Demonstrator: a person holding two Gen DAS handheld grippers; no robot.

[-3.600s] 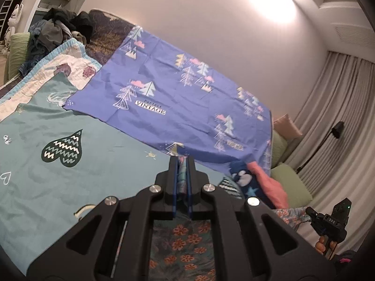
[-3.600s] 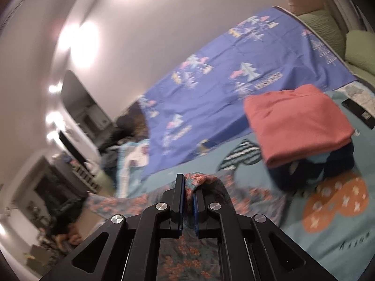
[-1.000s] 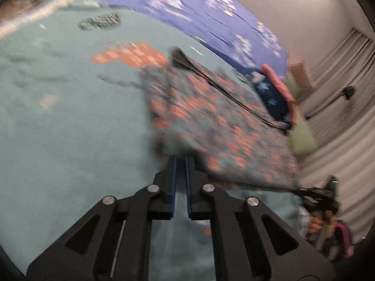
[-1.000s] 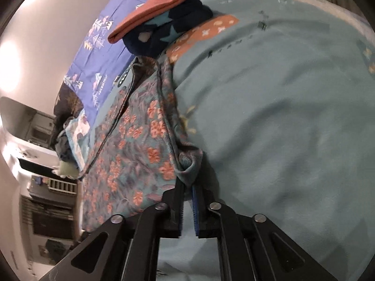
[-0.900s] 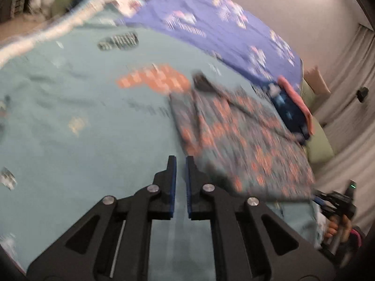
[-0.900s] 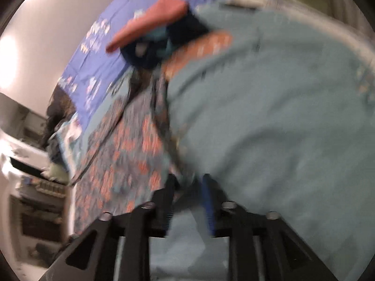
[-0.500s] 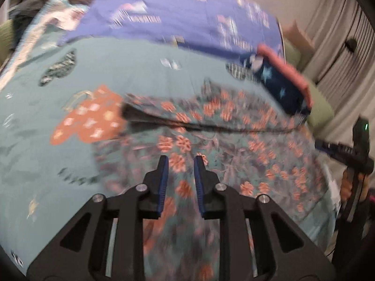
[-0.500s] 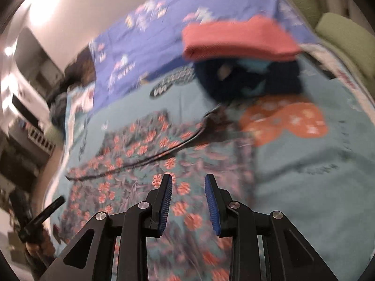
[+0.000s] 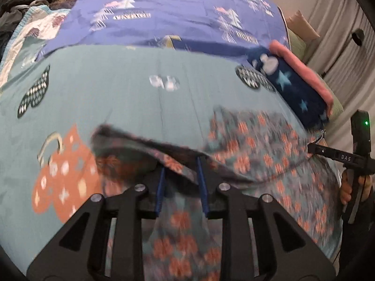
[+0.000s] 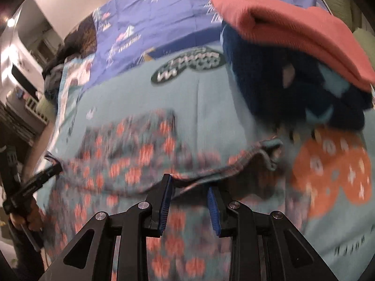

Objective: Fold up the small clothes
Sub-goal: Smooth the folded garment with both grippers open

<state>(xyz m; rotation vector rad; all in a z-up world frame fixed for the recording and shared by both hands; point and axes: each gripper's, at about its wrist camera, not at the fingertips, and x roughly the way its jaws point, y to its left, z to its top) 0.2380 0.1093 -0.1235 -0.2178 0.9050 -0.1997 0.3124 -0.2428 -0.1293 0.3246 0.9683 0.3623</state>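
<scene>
- My left gripper [image 9: 181, 175] has its two blue-lined fingers [image 9: 160, 192] spread apart, with nothing pinched between them.
- My right gripper [image 10: 190, 194] is the same: its fingers [image 10: 165, 205] are wide apart and hold nothing.
- The flowery cloth [image 9: 257, 149] lies spread out on the teal blanket [image 9: 131, 98]. It is teal-grey with lots of orange-red flowers.
- In the left view, a dark edge of the flowery cloth runs across just past my left fingertips. More of the cloth lies under and between the fingers.
- In the right view, the flowery cloth [image 10: 131, 154] has a raised, folded edge right at my right fingertips. One corner of it curls up to the right.
- I cannot tell if my fingertips touch the cloth, because both pictures are blurry there.
- A pile of folded clothes sits on the blanket past the flowery cloth. It has a dark blue piece with stars [image 9: 295, 89] at the bottom and a pink-red piece [image 9: 302, 68] on top.
- In the right view that pile is close, up on the right side, with the pink-red piece [image 10: 293, 30] lying over the dark blue piece [image 10: 281, 82].
- A purple-blue sheet with little trees [image 9: 164, 14] covers the bed farther back.
- The blanket has an orange shape [image 9: 61, 175] printed near the cloth's left end.
- In the left view I can see my other gripper at the right edge, by the cloth's far side.
</scene>
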